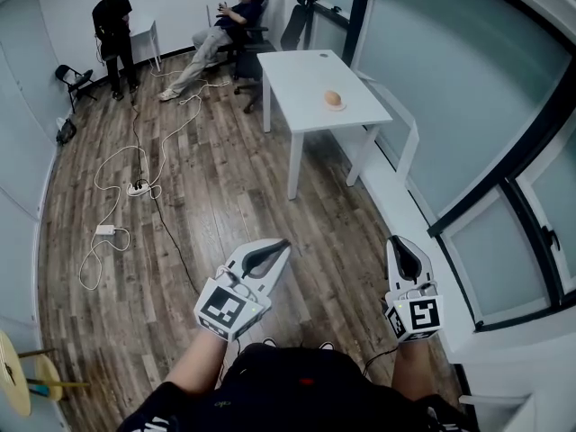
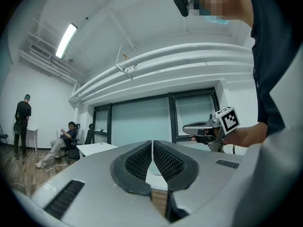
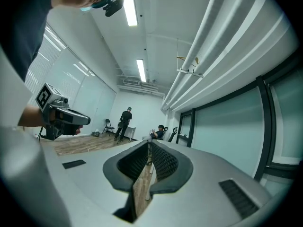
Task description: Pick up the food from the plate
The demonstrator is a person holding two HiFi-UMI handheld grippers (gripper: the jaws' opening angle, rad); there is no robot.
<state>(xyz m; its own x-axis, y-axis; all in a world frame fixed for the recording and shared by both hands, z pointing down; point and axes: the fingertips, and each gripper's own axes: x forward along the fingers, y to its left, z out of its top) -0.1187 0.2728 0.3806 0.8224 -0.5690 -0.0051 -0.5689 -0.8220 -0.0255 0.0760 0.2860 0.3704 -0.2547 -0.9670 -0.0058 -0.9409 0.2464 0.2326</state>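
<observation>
A round tan piece of food (image 1: 334,98) lies on a small white plate (image 1: 335,108) near the right edge of a white table (image 1: 301,75), far across the room. Both grippers are held low in front of the person, a long way from the table. My left gripper (image 1: 280,244) points toward the table, its jaws pressed together with nothing between them (image 2: 152,144). My right gripper (image 1: 400,242) is also shut and empty (image 3: 149,144). Each gripper shows in the other's view: the right gripper (image 2: 204,128) and the left gripper (image 3: 64,117).
White cables and power strips (image 1: 137,187) trail over the wood floor on the left. A standing person (image 1: 114,27) and a seated person (image 1: 229,23) are at the far end, by a folding chair (image 1: 76,77). A glass wall (image 1: 432,88) runs along the right.
</observation>
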